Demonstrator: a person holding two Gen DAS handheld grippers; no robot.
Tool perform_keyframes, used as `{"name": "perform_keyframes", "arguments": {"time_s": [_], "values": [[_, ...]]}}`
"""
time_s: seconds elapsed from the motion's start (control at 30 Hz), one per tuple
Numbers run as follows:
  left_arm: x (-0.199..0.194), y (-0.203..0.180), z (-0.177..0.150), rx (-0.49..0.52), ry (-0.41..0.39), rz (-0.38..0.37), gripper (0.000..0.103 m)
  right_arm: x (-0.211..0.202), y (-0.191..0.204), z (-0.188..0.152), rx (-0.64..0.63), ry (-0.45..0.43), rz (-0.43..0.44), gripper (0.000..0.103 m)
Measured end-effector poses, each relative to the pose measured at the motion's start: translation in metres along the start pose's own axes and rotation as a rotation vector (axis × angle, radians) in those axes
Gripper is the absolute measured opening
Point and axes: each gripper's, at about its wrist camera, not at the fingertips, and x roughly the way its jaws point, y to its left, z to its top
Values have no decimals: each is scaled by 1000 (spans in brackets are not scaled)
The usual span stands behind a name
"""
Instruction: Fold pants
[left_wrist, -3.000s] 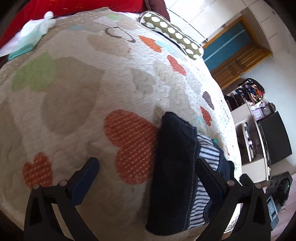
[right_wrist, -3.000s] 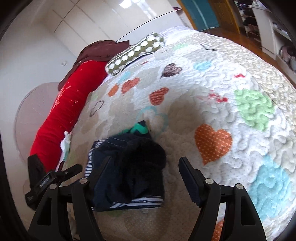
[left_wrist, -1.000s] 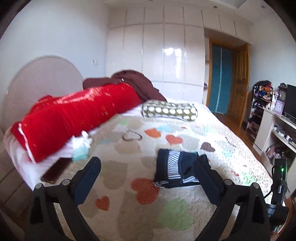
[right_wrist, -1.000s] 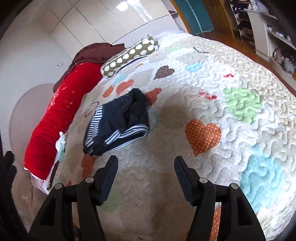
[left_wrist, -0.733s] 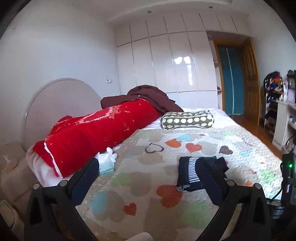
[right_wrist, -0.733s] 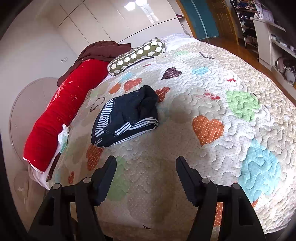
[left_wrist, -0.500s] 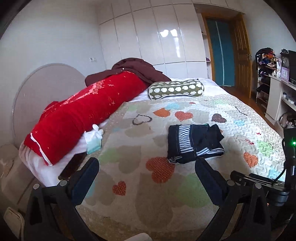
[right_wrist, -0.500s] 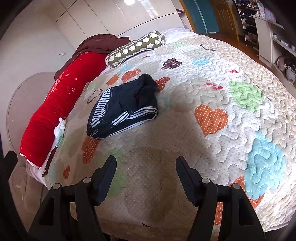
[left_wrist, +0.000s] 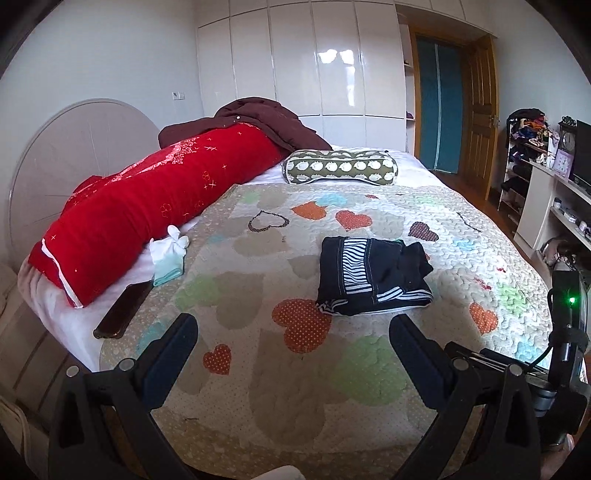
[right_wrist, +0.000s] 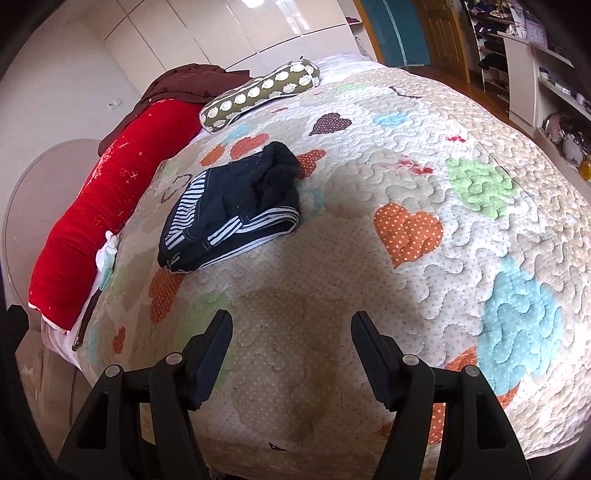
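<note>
Pants (left_wrist: 373, 277) folded up, so inner layers and legs are hidden; a green scrap at their far edge is too small to identify. Dark flat thing (left_wrist: 123, 309) by the red bolster (left_wrist: 155, 206): phone or case, can't tell. Shelf (left_wrist: 532, 147) clutter too small to read. Both grippers cut off at the bottom edge. Bed (right_wrist: 480, 229) foot runs out of the right wrist view.
</note>
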Motion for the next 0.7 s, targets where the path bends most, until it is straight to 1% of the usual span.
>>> {"name": "perform_keyframes", "arguments": {"time_s": [0.27, 0.43, 0.6, 0.7], "values": [[12, -1, -5, -18, 79, -39, 103, 2, 1, -2, -6, 14, -10, 72], [12, -3, -7, -8, 85, -43, 103, 6, -4, -3, 9, 30, -19, 73], [16, -5, -10, -6, 120, -71, 103, 9, -1, -5, 4, 44, -31, 73], [16, -5, -11, -8, 127, -72, 103, 12, 1, -7, -2, 58, -39, 73]]}}
